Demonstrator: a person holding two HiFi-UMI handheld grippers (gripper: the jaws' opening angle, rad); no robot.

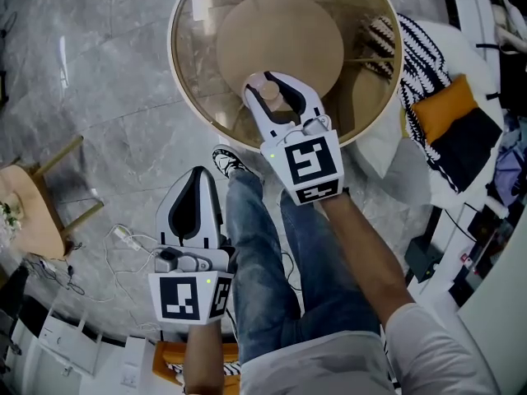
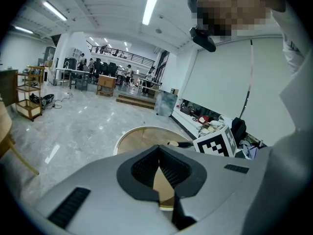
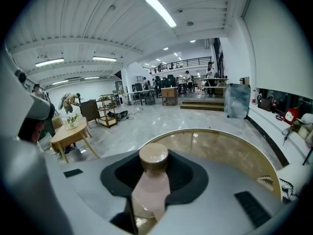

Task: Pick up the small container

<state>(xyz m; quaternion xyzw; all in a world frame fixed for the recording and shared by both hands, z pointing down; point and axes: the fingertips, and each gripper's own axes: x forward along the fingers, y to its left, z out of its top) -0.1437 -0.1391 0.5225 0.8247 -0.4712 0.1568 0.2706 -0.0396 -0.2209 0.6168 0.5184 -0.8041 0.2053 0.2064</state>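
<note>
The small container (image 1: 266, 90) is a pale pink bottle with a tan cap. It sits upright between the jaws of my right gripper (image 1: 277, 85), which is shut on it. In the right gripper view the small container (image 3: 151, 182) stands between the dark pads, above the round glass table (image 3: 222, 151). In the head view, bottle and gripper hang over the table's near edge (image 1: 176, 64). My left gripper (image 1: 200, 174) is lower left, over the floor, jaws together with nothing between them. The left gripper (image 2: 159, 150) looks toward the table (image 2: 139, 137).
My legs in jeans (image 1: 262, 253) and a shoe (image 1: 226, 160) are beside the table. A small wooden side table (image 1: 26, 212) and cables (image 1: 123, 239) lie left on the marble floor. Striped (image 1: 422, 46) and orange (image 1: 445, 105) cushions sit at the right.
</note>
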